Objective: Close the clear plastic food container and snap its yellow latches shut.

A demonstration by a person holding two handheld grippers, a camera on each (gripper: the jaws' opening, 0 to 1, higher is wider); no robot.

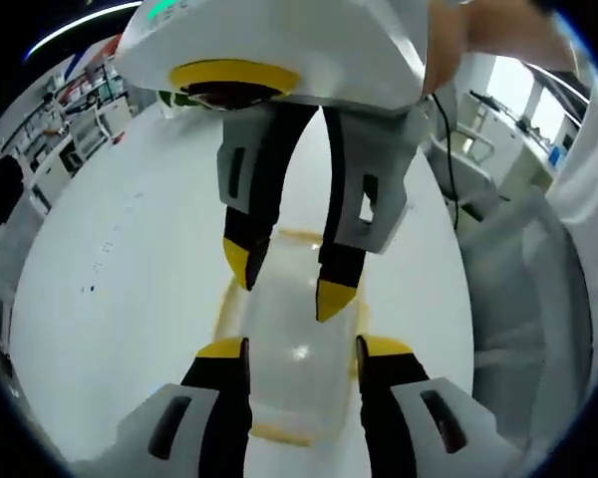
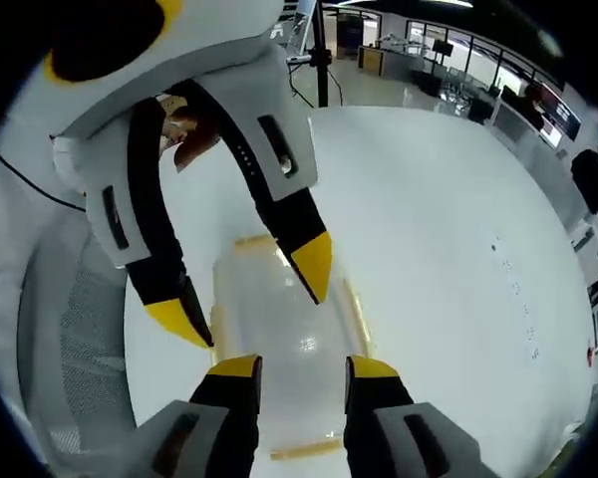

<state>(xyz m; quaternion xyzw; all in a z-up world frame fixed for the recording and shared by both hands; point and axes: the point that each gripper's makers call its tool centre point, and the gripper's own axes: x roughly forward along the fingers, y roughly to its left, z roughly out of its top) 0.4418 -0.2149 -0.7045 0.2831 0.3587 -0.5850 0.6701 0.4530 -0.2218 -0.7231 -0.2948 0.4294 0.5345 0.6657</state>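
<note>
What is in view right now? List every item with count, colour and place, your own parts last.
container: one, clear with yellow latches, on the table between both grippers.
table: one, white, under the container.
mesh chair: one, grey, beside the table's edge.
benches and shelving: several, mixed colours, in the background past the table.
left gripper: one, white and black with yellow tips, jaws apart over one end of the container, one jaw along each side.
right gripper: one, same colours, facing the left, jaws apart over the other end.
hand: one, holding the left gripper, seen in the right gripper view.
</note>
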